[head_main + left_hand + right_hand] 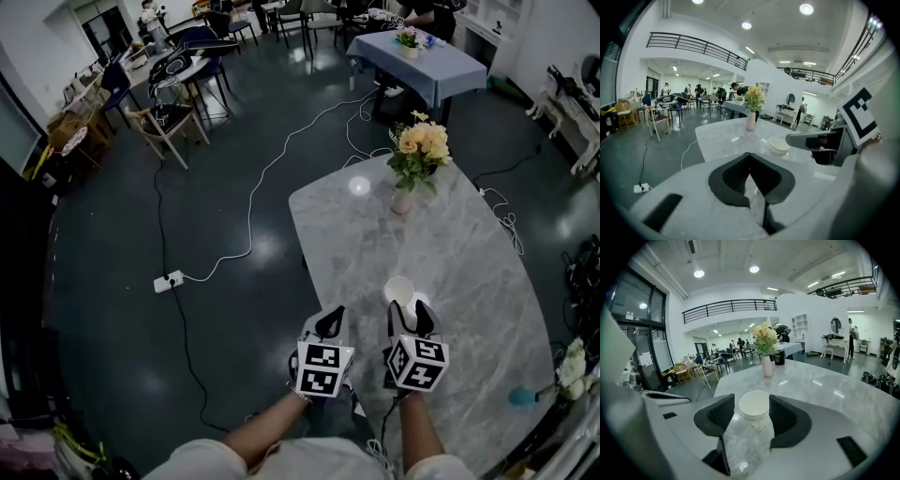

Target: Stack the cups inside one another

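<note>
Currently left gripper (750, 161) pressed together, empty, right gripper (752, 403) spread, white cup (754, 409) between its jaws, flower vase (767, 366) at 12 o'clock

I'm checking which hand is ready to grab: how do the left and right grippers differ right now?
The left gripper's jaws are together with nothing between them; the right gripper's jaws are apart. The right gripper has the white cup standing between its jaws, while the left gripper faces only bare table. Both point the same way, across the table.
</note>
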Tool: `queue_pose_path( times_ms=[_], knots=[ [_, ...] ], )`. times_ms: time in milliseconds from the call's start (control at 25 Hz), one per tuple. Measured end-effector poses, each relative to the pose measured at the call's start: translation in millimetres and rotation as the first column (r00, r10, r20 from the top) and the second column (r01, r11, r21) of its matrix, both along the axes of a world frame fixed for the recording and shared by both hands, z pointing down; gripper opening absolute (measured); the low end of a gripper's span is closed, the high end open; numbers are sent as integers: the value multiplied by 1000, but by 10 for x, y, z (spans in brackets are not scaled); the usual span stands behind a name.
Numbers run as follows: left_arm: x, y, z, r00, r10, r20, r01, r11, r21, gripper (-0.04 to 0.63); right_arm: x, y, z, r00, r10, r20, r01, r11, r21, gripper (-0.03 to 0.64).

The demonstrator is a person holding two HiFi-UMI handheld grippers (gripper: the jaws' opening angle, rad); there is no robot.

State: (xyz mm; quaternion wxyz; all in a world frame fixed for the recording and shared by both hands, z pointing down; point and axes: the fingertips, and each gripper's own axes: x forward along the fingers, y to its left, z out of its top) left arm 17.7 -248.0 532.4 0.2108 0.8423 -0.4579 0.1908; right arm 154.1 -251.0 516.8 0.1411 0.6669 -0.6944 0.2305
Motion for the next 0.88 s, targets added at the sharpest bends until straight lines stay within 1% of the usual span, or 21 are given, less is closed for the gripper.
queue_pose_path(
  times_ms=[240, 640, 760, 880],
  knots=[
    [-18, 71, -114, 1000, 13, -12, -13, 1000, 21, -5, -8, 134, -141, 1000, 22, -12, -22, 999, 26, 201],
    [-96, 264, -338, 998, 51, -34, -49, 997, 64, -5, -117, 471, -319, 997, 66, -39, -64, 997, 44, 54],
    [-128, 333, -364, 997, 64, -40, -61, 996, 71, -5, -172, 567, -329, 996, 66, -56, -65, 997, 33, 23],
    [-160, 410, -399, 996, 84, -43, -80, 994, 80, -5, -241, 667, -352, 995, 59, -75, -58, 998, 25, 15]
  ],
)
